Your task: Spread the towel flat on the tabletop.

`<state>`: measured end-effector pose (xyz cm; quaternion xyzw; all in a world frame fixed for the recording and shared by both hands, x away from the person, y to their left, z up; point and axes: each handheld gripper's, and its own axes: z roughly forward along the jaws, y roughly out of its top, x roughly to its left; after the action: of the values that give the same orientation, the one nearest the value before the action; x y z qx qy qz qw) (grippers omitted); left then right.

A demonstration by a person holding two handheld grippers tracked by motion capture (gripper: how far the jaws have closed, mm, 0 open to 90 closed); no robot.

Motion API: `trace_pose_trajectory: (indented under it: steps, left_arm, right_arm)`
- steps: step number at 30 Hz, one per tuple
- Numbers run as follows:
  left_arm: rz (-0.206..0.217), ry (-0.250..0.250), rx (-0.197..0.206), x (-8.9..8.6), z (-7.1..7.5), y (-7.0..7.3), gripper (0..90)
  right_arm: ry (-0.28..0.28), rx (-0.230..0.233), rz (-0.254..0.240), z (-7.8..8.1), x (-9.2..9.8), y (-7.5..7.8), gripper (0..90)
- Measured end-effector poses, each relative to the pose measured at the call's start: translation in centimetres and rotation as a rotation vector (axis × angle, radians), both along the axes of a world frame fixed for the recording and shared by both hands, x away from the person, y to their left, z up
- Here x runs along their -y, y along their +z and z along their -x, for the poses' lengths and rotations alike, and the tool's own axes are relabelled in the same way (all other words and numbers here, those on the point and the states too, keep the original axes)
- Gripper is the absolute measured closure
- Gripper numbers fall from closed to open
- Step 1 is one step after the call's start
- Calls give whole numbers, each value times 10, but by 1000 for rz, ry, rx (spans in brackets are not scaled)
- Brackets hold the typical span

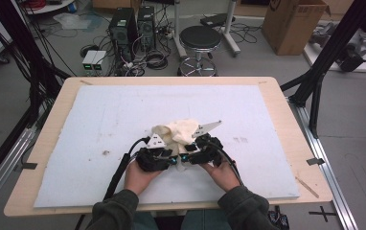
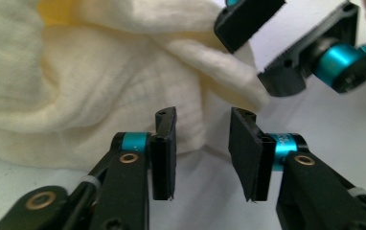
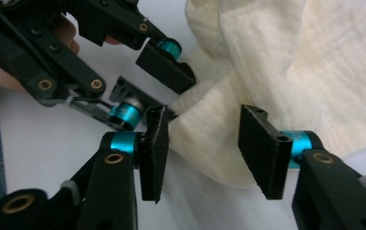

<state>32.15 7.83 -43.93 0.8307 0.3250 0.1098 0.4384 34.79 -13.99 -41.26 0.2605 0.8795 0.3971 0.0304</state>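
Observation:
A crumpled cream cloth (image 1: 181,129) lies near the middle of the white board (image 1: 114,115). Both hands hold their grippers side by side at the cloth's near edge. My left gripper (image 2: 202,120) is open, with a lower fold of the cloth (image 2: 99,96) just beyond its tips and bare board under them. My right gripper (image 3: 202,129) is open too, its jaws standing on either side of a fold of the cloth (image 3: 277,62). From above, the left gripper (image 1: 164,152) and right gripper (image 1: 195,149) almost touch each other.
The white board lies on a wooden table (image 1: 286,124) with bare margins all round. Beyond the far edge stand a black stool (image 1: 200,40), computer towers (image 1: 132,26) and a cardboard box (image 1: 293,24). Black frame posts (image 1: 322,62) rise at both sides.

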Motion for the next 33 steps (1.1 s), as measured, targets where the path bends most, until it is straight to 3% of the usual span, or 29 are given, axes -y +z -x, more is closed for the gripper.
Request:
trace_pose_trajectory:
  steps: [3, 7, 10, 17, 21, 33]
  left_arm:
    - [-20, 19, -4, 1, -4, -2, 710]
    - [-32, 34, 5, -1, -7, -3, 833]
    - [-38, 33, 3, -3, -8, -3, 857]
    - [-33, -2, 30, -17, 0, 12, 859]
    - [-33, -14, 72, -30, 7, 26, 859]
    - [-49, 3, 130, -76, 28, 48, 860]
  right_arm:
    - [0, 2, 23, -2, -3, -4, 622]
    - [-12, 0, 63, -4, -8, -9, 756]
    - [5, -4, 68, -8, -9, -12, 879]
    - [-18, 27, 50, -6, 7, 2, 885]
    - [-22, 41, 26, -3, 18, 10, 885]
    - [-17, 84, 54, 6, 44, 33, 885]
